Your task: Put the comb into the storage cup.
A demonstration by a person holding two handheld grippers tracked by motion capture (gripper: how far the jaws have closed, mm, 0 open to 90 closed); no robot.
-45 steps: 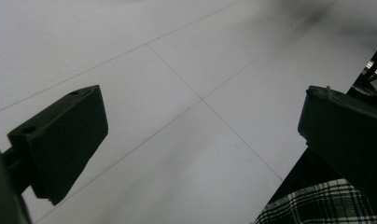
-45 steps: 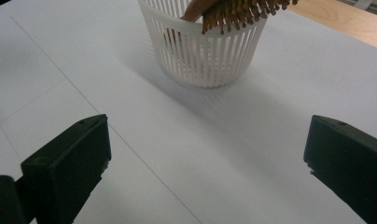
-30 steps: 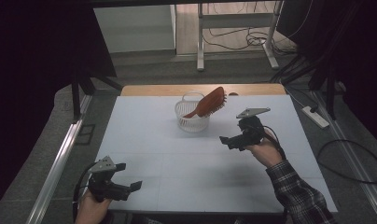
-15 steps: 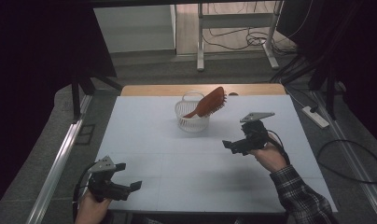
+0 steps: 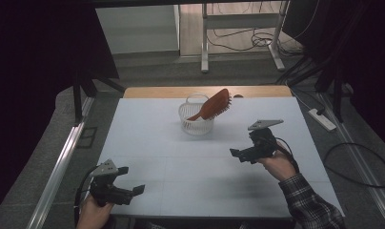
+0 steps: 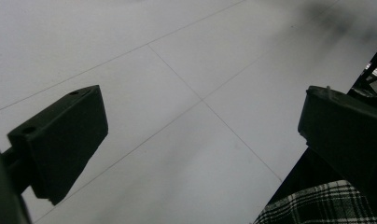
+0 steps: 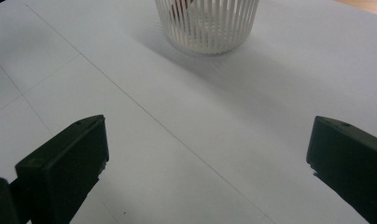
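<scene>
Nearest the person, at roughly 7 o'clock on the white table [image 5: 190, 181], the left gripper [image 5: 133, 183] is held in the left hand [image 5: 93, 212] just inside the near edge. Its jaws stand wide apart with nothing between them. In the left gripper view the two black jaws frame bare white table surface crossed by thin seam lines, and a plaid sleeve [image 6: 312, 207] appears at the lower right corner of that view.

Farther in, at roughly 4 o'clock, the right gripper [image 5: 238, 155] is held in the right hand [image 5: 278, 164], above the table surface. A grey three-cornered plate sits on top of it, and a cable trails back over the wrist. Its jaws are also spread wide and hold nothing. In the right gripper view the jaws point toward the white basket [image 7: 207, 23], which stands well apart from them on open table.

Toward 12 o'clock, near the far edge, the white basket stands upright on the table. A brown hairbrush [image 5: 214, 105] rests in it, handle end down inside the basket, bristled head tilted up and out over the rim toward 2 o'clock.

Beyond the table, a white power strip [image 5: 321, 119] lies on the floor at 3 o'clock, and cables run across the floor at the far side.
</scene>
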